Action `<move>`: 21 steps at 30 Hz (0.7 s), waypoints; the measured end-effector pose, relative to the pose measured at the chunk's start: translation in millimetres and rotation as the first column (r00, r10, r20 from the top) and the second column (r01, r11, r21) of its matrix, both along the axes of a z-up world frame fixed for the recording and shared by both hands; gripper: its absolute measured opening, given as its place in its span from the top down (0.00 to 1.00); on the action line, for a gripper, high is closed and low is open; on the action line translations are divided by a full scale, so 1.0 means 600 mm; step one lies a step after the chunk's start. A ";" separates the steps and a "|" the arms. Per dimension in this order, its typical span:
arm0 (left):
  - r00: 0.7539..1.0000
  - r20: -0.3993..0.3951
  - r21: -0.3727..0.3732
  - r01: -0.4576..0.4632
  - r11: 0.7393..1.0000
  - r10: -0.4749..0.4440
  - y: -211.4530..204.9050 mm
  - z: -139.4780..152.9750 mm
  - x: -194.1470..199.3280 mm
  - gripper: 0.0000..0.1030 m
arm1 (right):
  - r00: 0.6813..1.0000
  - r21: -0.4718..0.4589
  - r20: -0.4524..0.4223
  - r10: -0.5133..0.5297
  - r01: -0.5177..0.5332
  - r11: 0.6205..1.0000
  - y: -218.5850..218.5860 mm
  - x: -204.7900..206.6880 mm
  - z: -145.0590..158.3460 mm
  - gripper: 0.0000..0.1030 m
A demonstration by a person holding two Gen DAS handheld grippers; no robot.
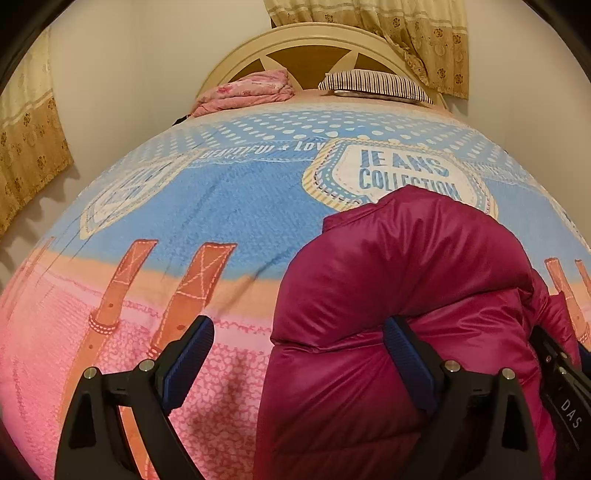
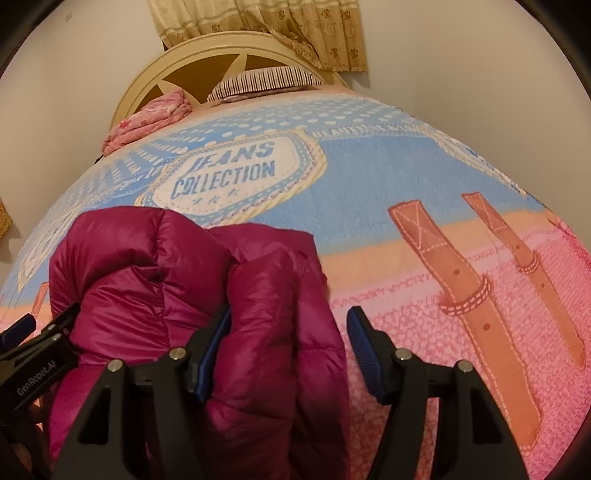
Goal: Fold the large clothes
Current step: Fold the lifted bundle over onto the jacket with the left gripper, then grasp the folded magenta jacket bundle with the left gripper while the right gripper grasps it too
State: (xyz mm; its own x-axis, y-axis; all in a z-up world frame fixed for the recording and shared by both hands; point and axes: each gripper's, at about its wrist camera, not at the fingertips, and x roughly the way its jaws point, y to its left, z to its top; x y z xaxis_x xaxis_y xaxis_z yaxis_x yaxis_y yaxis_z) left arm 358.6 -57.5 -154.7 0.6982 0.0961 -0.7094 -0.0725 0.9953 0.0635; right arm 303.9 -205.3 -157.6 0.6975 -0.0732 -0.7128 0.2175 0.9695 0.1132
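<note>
A magenta puffer jacket (image 1: 399, 295) lies bunched and folded over on the bed's printed cover (image 1: 221, 221). My left gripper (image 1: 299, 350) is open over the jacket's left edge, its right finger pressed into the fabric and its left finger above the cover. In the right wrist view the jacket (image 2: 184, 280) fills the lower left. My right gripper (image 2: 291, 347) is open with the jacket's right edge between its fingers. The left gripper's body (image 2: 33, 350) shows at the left edge of that view.
The bed cover (image 2: 406, 184) is blue and pink with a "JEANS COLLECTION" print. A folded pink blanket (image 1: 247, 92) and a striped pillow (image 1: 373, 86) lie at the cream headboard (image 1: 321, 40). Curtains (image 1: 406, 33) hang behind; walls flank the bed.
</note>
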 end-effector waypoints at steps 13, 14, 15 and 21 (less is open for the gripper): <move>1.000 -0.017 0.003 -0.002 1.000 0.002 -0.003 -0.011 0.004 0.07 | 1.000 0.026 -0.022 -0.006 0.006 1.000 -0.009 0.005 -0.022 0.37; 1.000 -0.018 0.005 -0.002 1.000 0.002 -0.003 -0.012 0.004 0.06 | 1.000 0.028 -0.026 -0.005 0.006 1.000 -0.009 0.006 -0.023 0.37; 1.000 -0.019 0.007 -0.003 1.000 0.003 -0.004 -0.012 0.004 0.06 | 1.000 0.028 -0.028 -0.005 0.006 1.000 -0.010 0.007 -0.024 0.37; 1.000 -0.019 0.009 -0.003 1.000 0.003 -0.005 -0.013 0.004 0.06 | 0.999 0.022 -0.037 -0.006 0.007 1.000 -0.007 0.010 -0.027 0.36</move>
